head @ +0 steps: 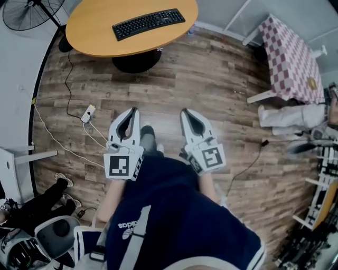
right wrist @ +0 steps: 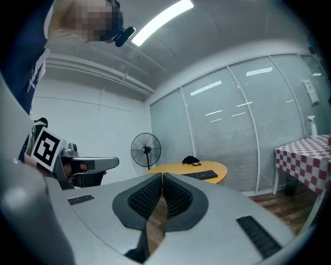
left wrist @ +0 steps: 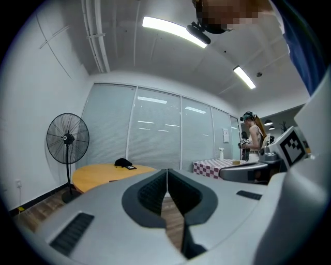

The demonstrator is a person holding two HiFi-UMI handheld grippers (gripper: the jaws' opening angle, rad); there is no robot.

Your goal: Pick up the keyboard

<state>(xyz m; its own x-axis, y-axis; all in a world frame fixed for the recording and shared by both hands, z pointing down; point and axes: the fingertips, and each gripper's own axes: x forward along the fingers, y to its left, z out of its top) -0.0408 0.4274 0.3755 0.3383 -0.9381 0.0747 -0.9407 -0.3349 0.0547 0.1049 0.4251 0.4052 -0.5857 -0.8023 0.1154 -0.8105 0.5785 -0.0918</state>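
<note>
A black keyboard [head: 148,23] lies on the round wooden table [head: 95,31] at the top of the head view, far ahead of both grippers. In the right gripper view the keyboard [right wrist: 201,175] shows small on that table [right wrist: 217,168]. My left gripper [head: 134,110] and right gripper [head: 183,111] are held side by side over the wood floor, well short of the table. Both are shut with nothing between the jaws. In the left gripper view the table [left wrist: 103,173] shows with a dark object [left wrist: 122,163] on it; the keyboard is not seen there.
A standing fan [head: 26,13] is left of the table. Cables and a power strip [head: 88,113] lie on the floor at left. A checkered-cloth table [head: 289,55] stands at right, with another person [left wrist: 252,142] near it. A chair [head: 55,234] and bags sit at lower left.
</note>
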